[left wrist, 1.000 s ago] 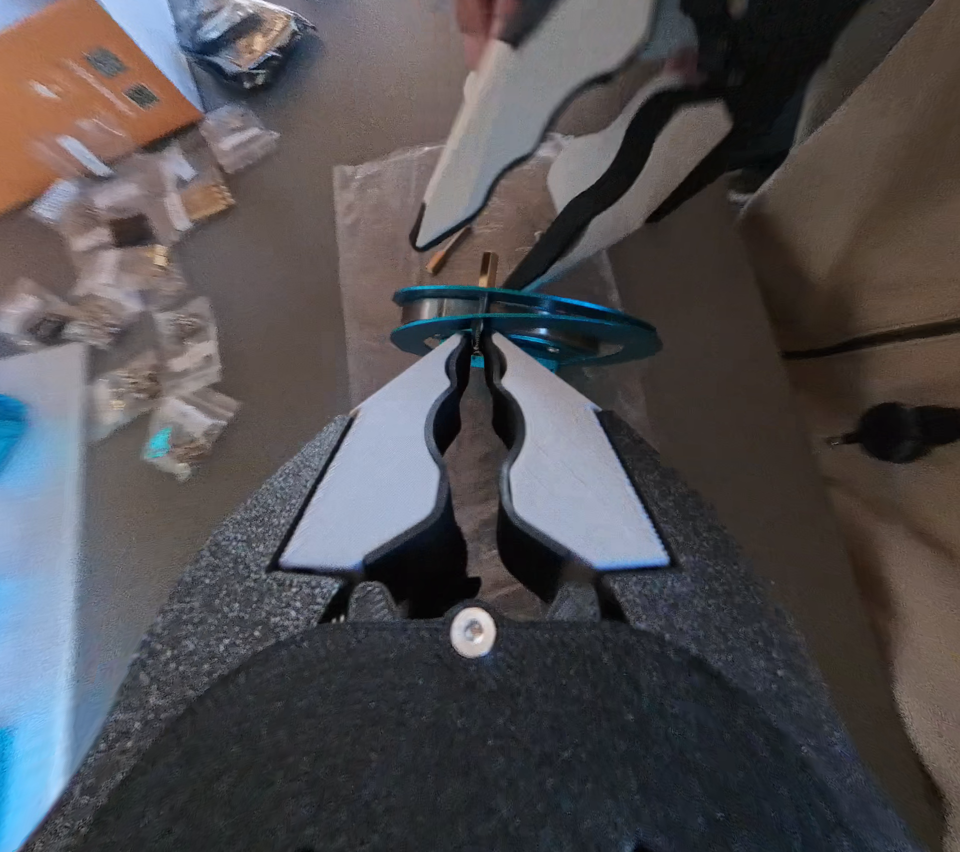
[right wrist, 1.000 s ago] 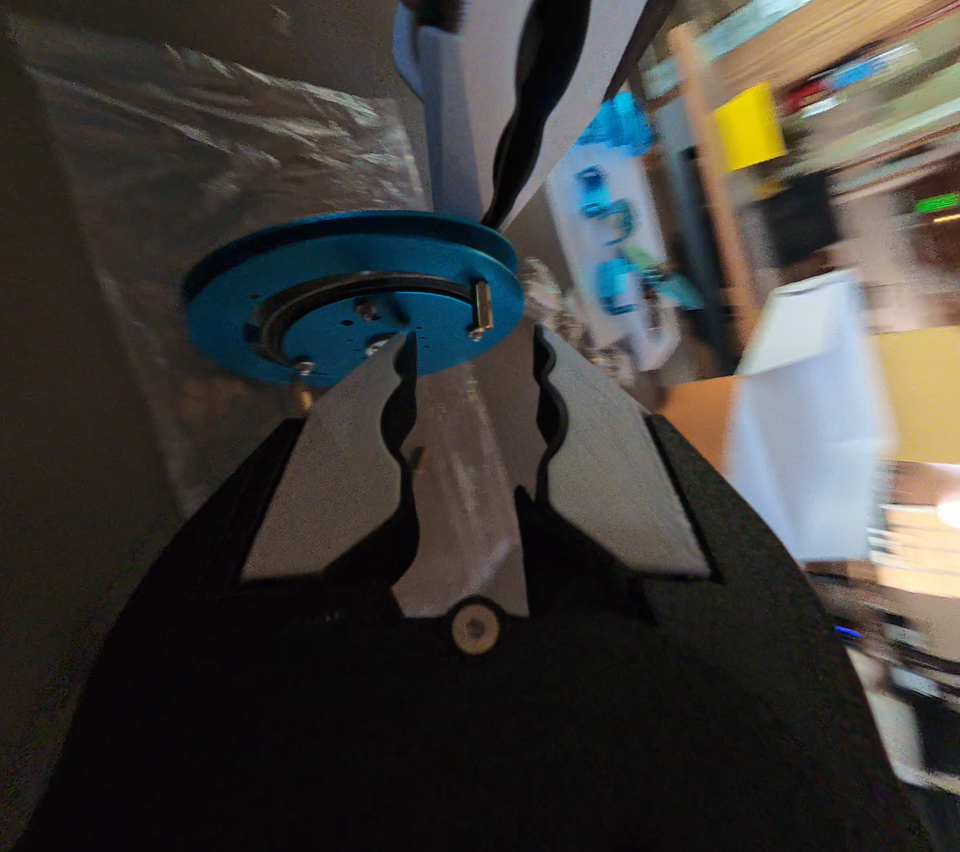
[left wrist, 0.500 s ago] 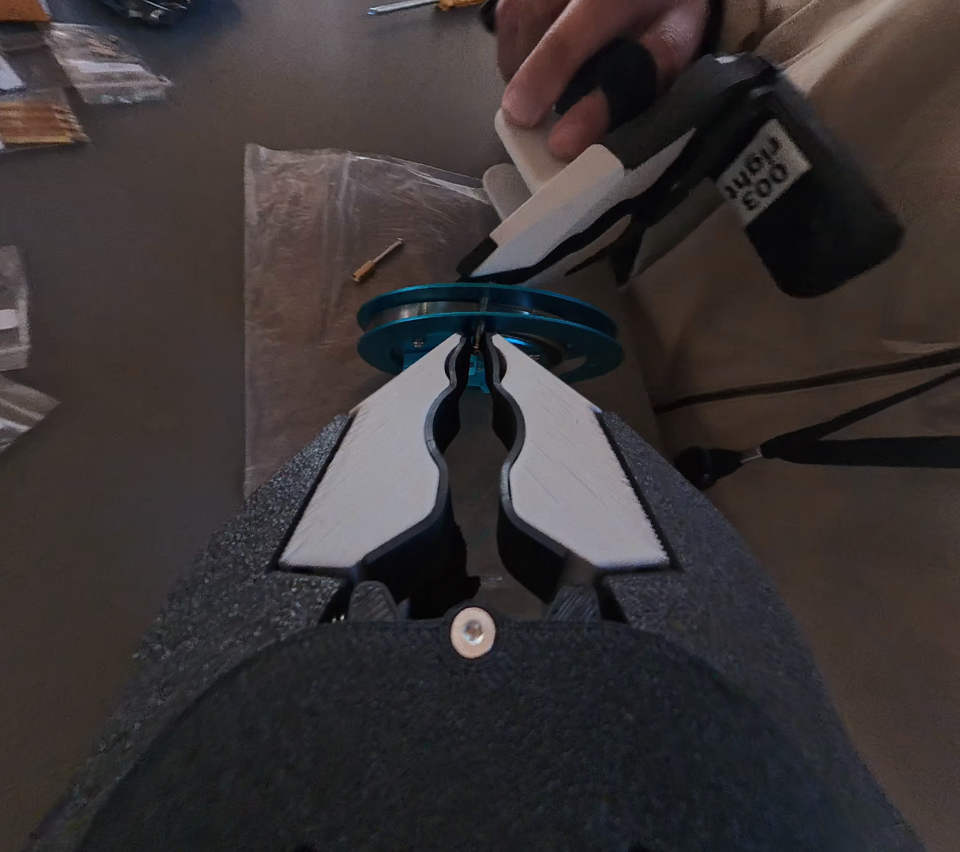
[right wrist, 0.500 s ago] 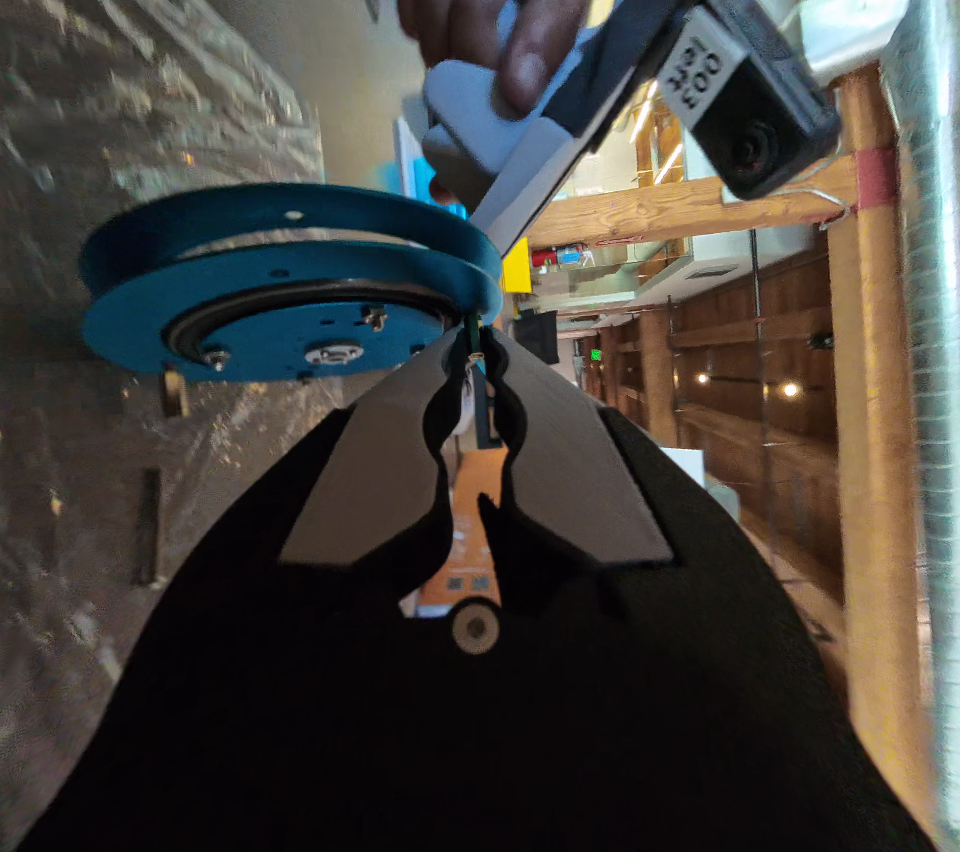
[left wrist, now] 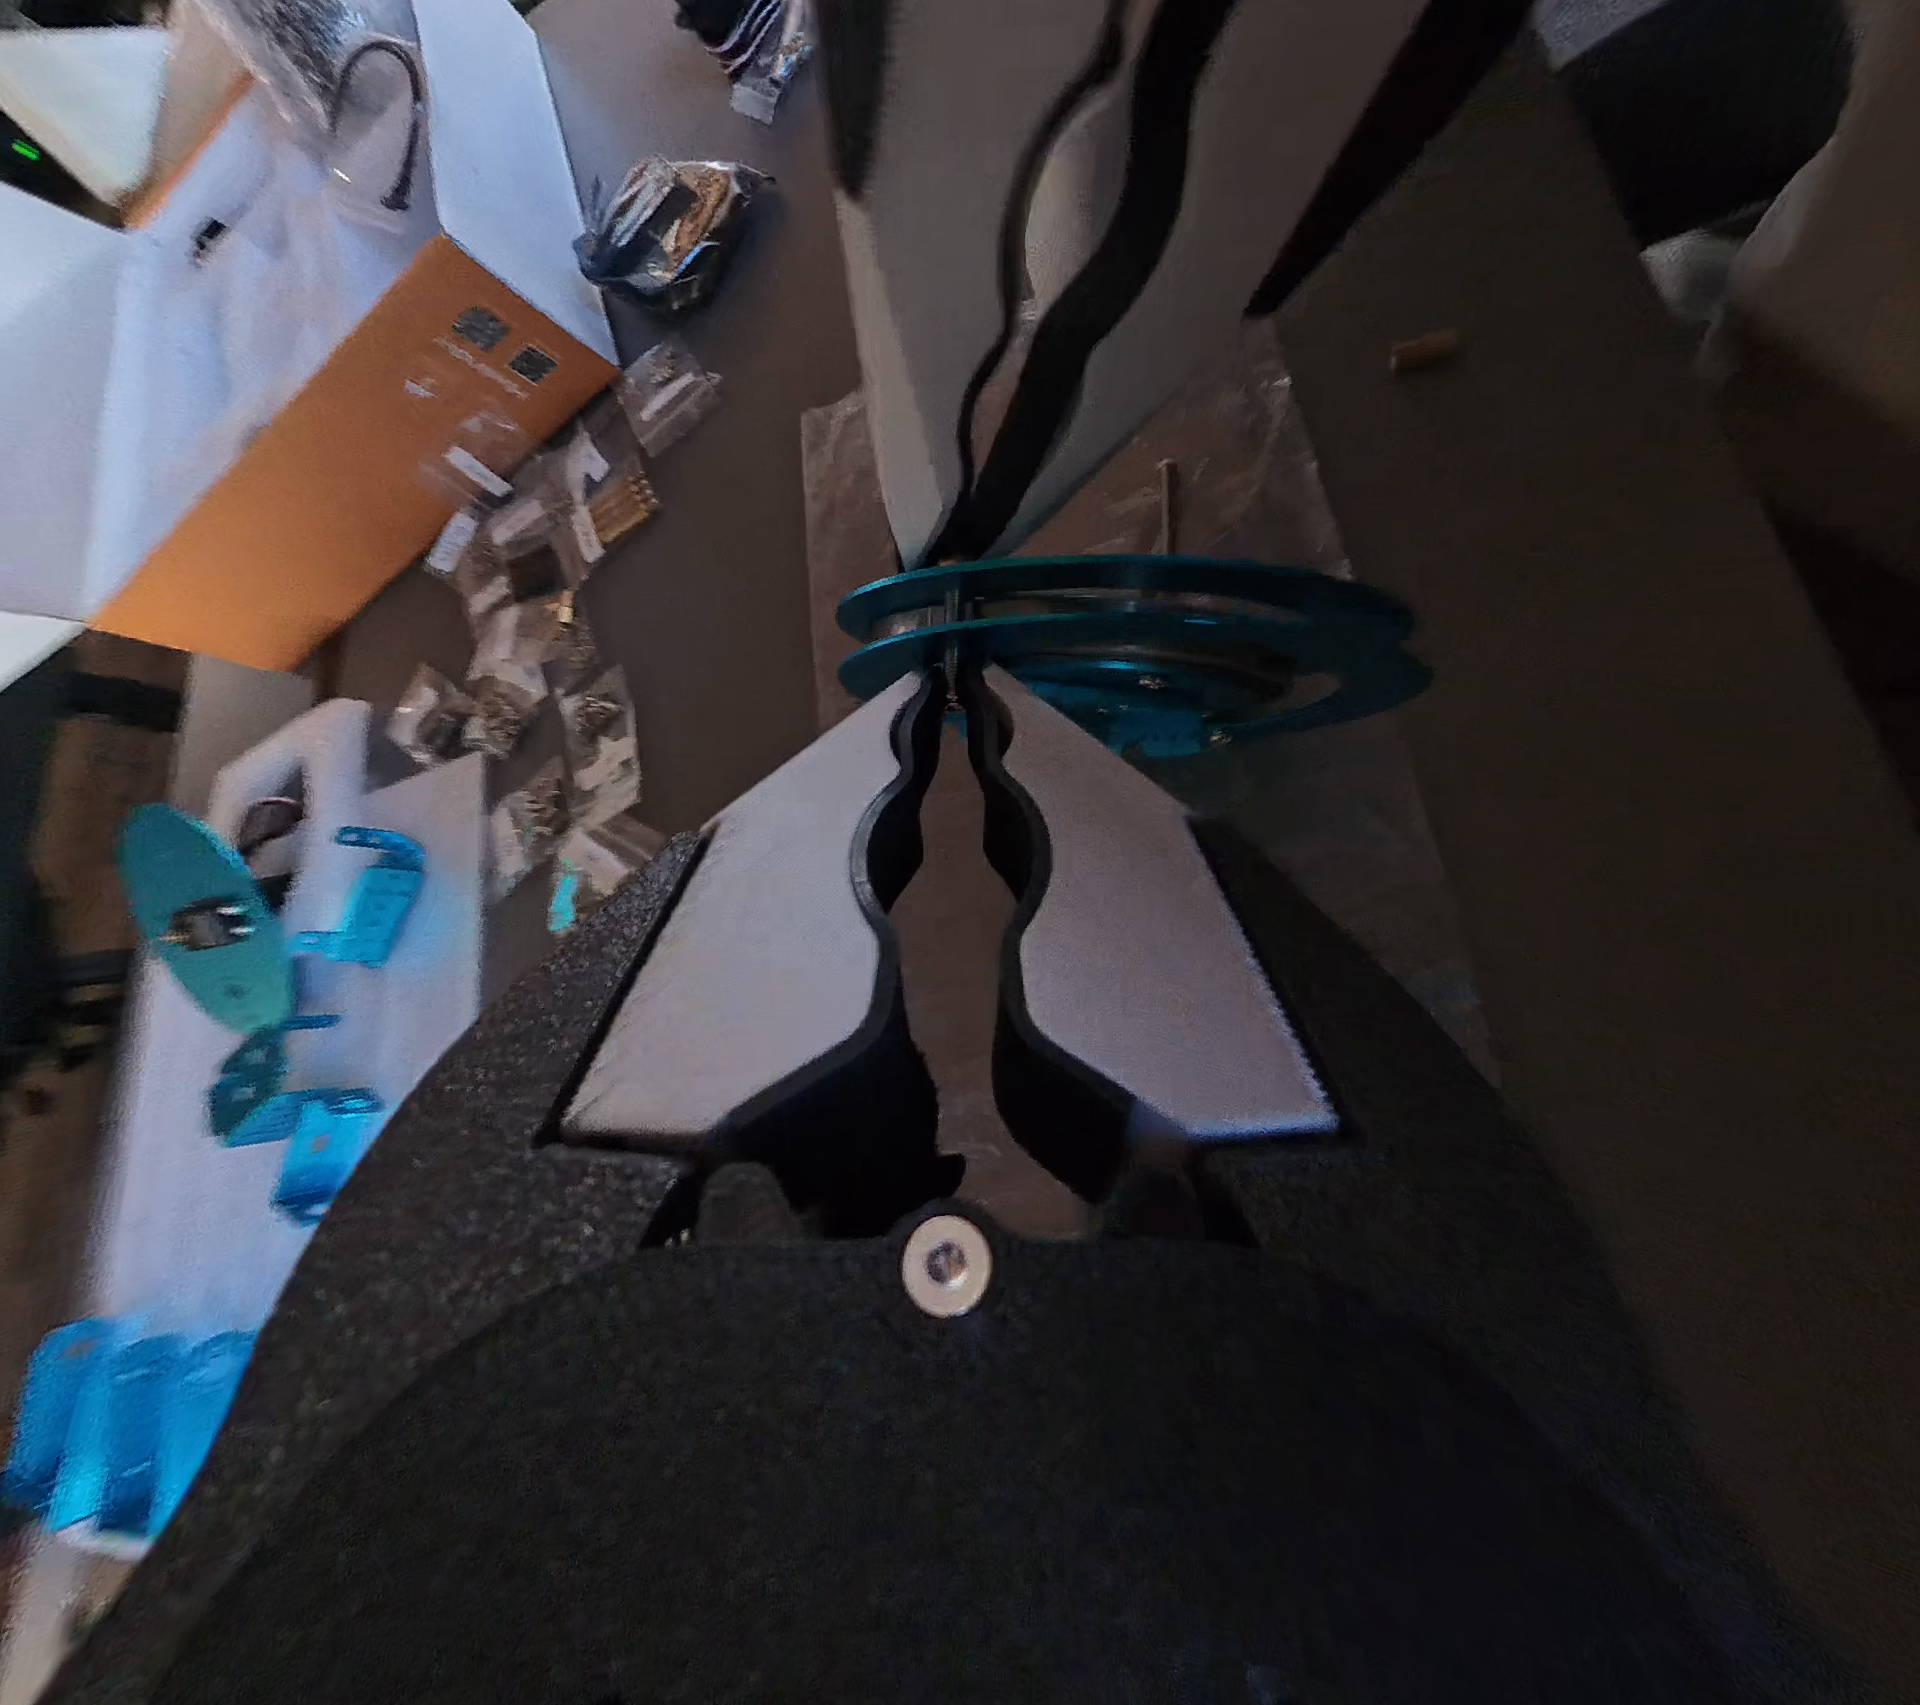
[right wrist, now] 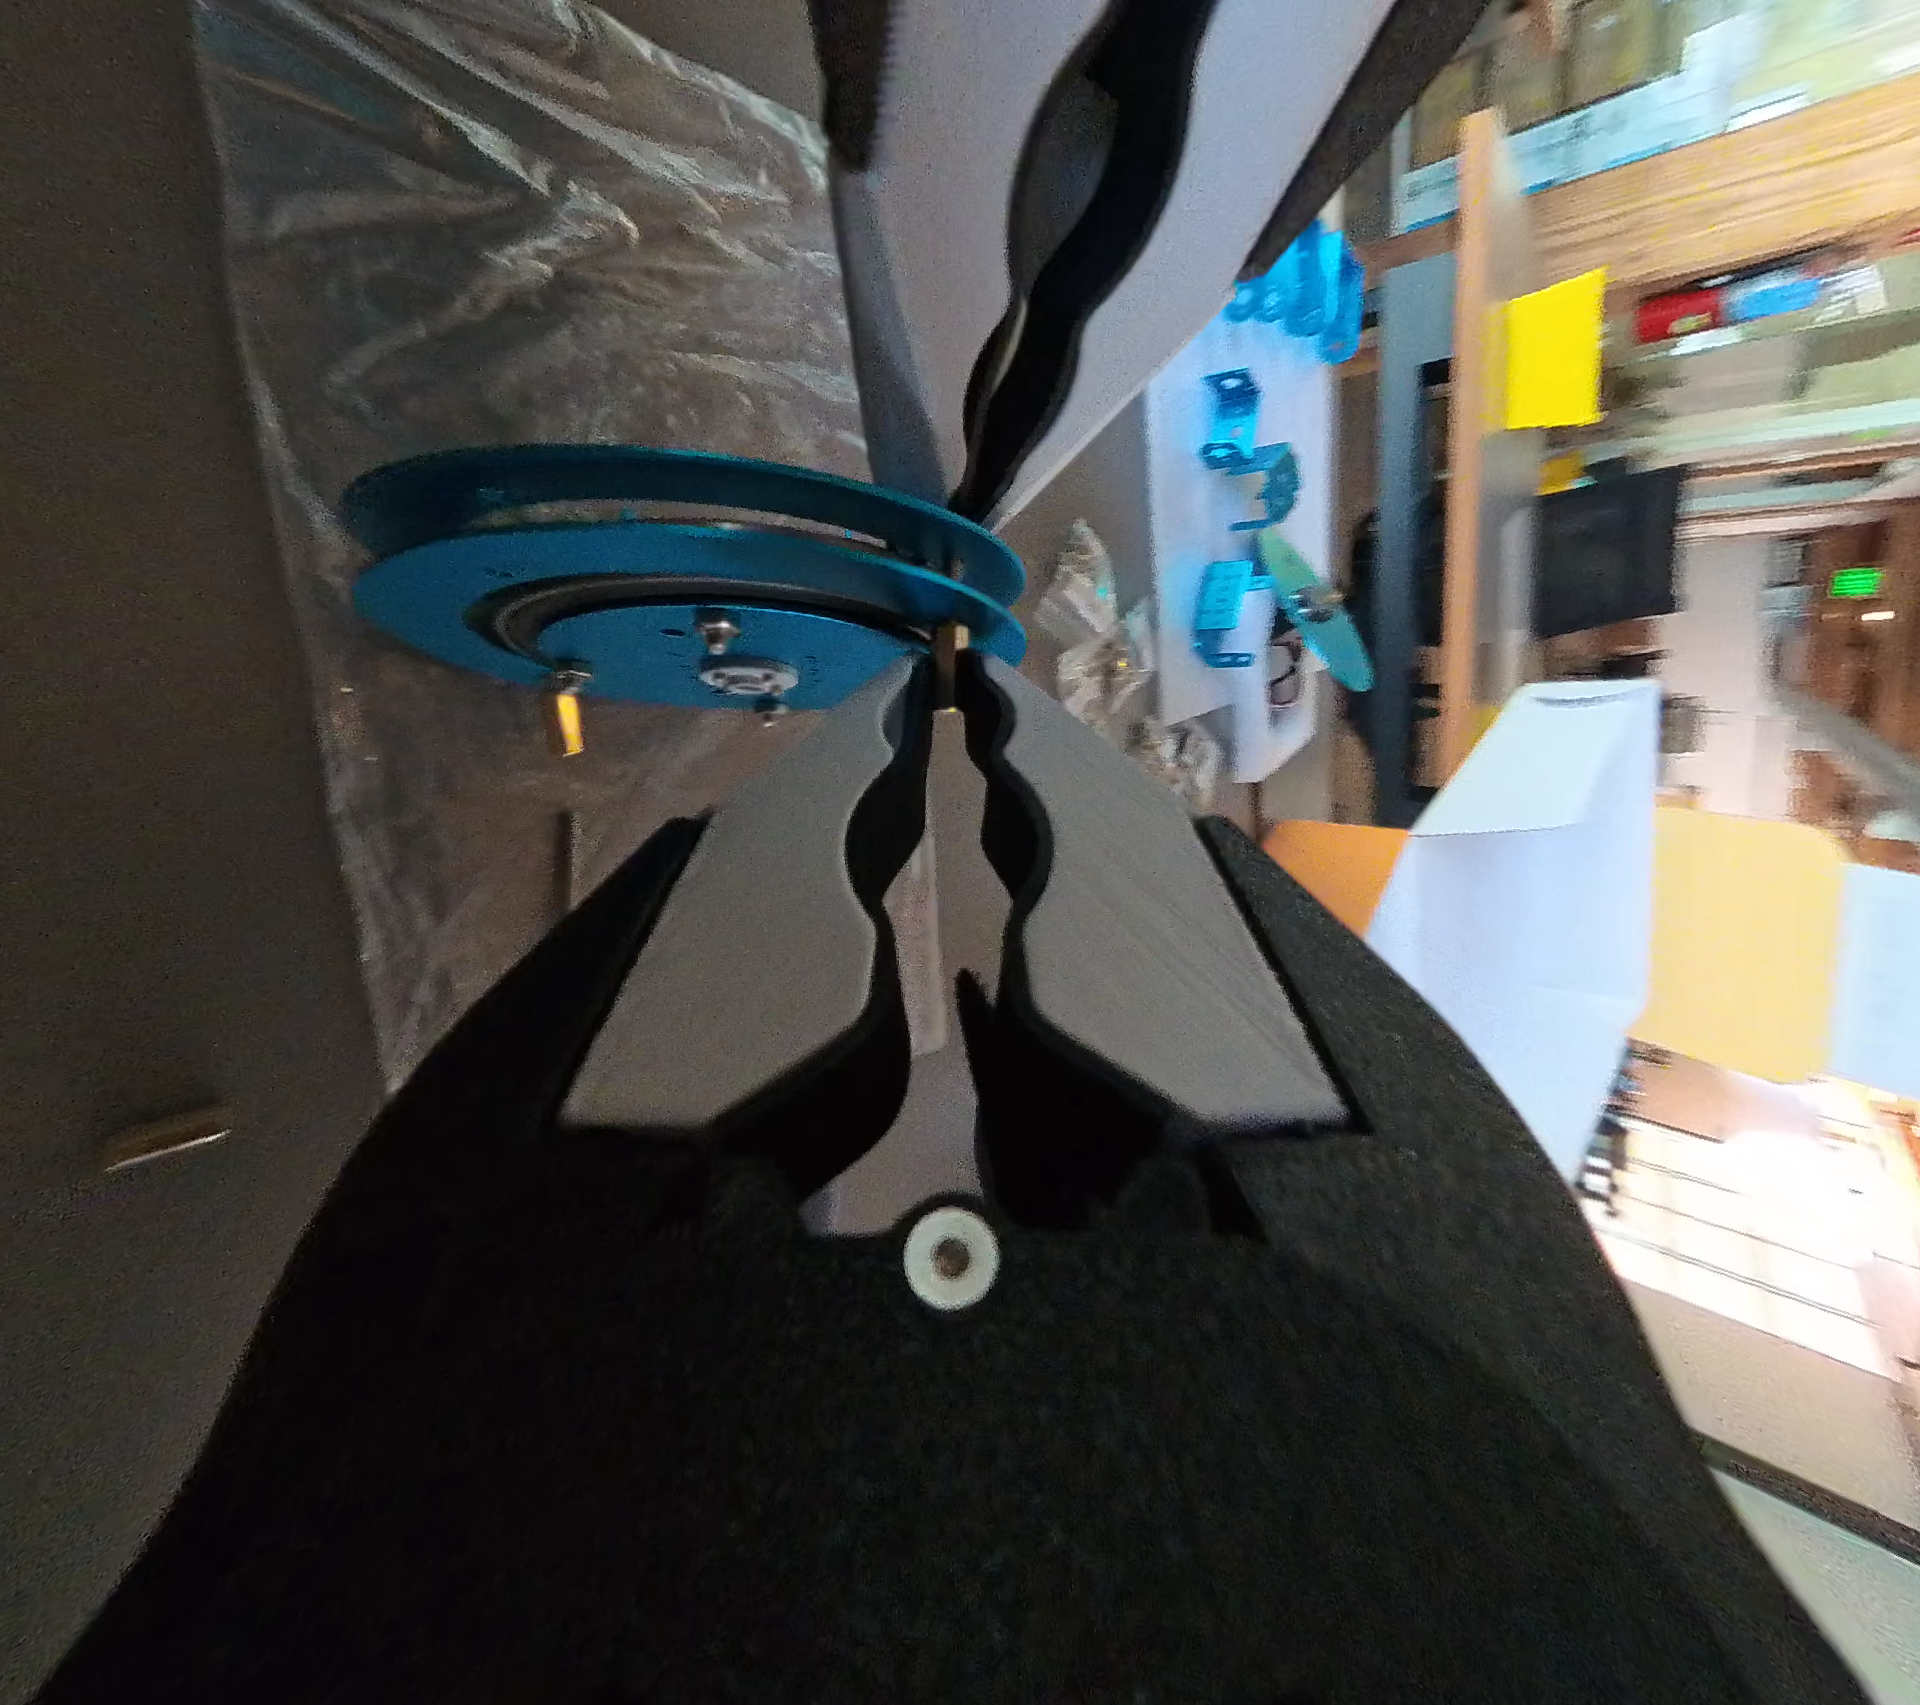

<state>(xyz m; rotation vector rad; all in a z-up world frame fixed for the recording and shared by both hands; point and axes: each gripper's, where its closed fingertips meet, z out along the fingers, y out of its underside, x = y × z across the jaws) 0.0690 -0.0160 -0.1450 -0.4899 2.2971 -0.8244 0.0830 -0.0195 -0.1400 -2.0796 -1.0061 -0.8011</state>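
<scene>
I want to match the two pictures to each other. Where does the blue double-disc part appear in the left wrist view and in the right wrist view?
Left wrist view: the blue double-disc part is just right of centre, with the left gripper shut on its near edge.
Right wrist view: it is left of centre, with the right gripper closed at its right rim.
Shared landmark: the clear plastic bag behind the part.

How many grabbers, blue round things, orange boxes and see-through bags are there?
Grippers: 2, the left gripper and the right gripper, jaws closed on one blue disc assembly
Blue round things: 2, that assembly and a loose teal disc
Orange box: 1
Clear plastic bag: 1
Total: 6
</scene>
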